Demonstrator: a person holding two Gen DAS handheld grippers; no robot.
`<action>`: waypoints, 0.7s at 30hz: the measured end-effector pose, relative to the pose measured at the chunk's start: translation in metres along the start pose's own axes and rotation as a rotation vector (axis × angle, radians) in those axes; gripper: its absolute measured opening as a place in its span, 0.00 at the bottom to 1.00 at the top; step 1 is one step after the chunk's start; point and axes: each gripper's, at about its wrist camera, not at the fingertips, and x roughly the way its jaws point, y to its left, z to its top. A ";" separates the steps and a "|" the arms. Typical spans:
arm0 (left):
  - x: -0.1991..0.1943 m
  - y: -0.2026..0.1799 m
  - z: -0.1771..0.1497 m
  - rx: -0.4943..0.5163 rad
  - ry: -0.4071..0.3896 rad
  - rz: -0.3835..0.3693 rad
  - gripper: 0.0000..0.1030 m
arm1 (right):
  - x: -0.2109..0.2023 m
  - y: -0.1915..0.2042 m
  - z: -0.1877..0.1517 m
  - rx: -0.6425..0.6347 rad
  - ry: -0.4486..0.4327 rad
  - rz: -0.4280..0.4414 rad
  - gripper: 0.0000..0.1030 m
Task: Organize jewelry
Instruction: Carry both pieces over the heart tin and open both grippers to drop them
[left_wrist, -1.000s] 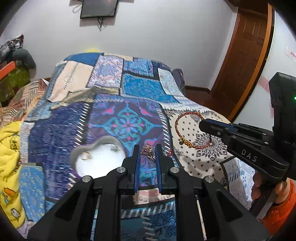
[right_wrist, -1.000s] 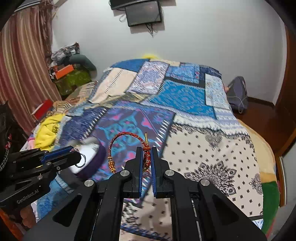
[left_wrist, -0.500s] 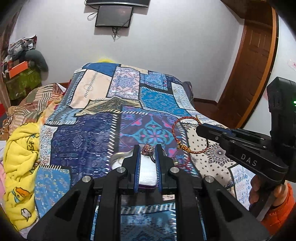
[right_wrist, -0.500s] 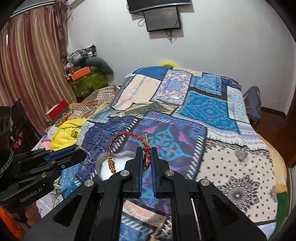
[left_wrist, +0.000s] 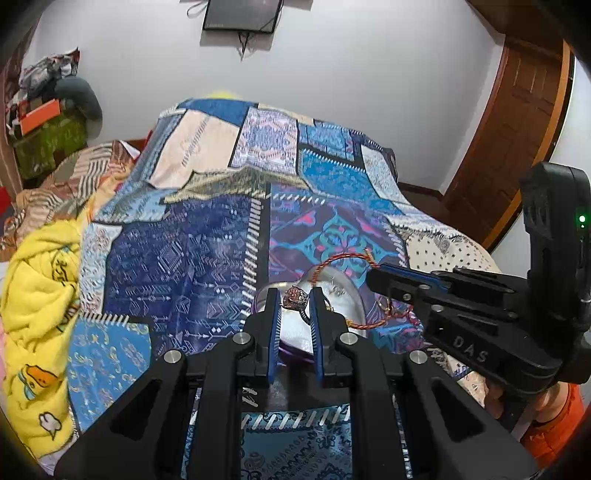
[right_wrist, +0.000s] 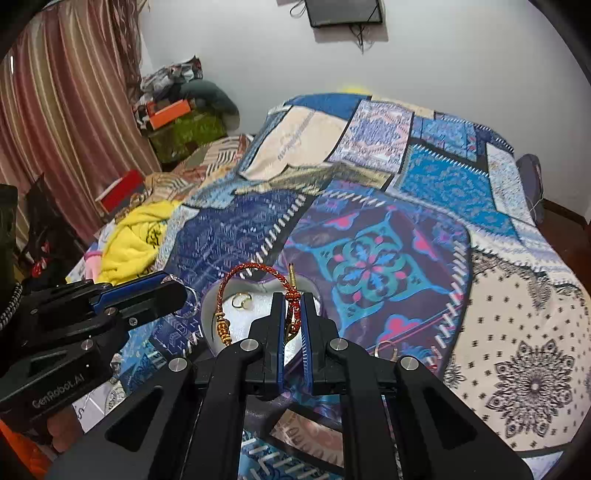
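Braided cord bracelet (right_wrist: 258, 273), glossy metal ring (left_wrist: 295, 298), printed cloth bedspread (right_wrist: 373, 266).

Even, soft indoor light fills both views, with no single source in frame. The white wall (left_wrist: 369, 92) reads bright and uniform, greying toward the dark circular fisheye border. Straight lines bow hard near that border: the wooden door (left_wrist: 517, 122) curves visibly. The patchwork bedspread (right_wrist: 369, 258) is colourful and reasonably sharp at centre, softening slightly, perhaps from motion, toward its far end. Shadows on the bedspread are faint. A green indicator light (left_wrist: 582, 218) glows with mild bloom.
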 end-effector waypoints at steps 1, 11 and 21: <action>0.003 0.001 -0.001 0.000 0.006 -0.002 0.14 | 0.002 0.001 -0.001 -0.001 0.005 0.002 0.07; 0.027 -0.006 -0.006 0.026 0.057 -0.026 0.14 | 0.017 0.001 -0.006 -0.016 0.062 0.022 0.07; 0.043 -0.009 -0.006 0.038 0.091 -0.012 0.14 | 0.017 0.000 -0.006 -0.037 0.065 0.014 0.07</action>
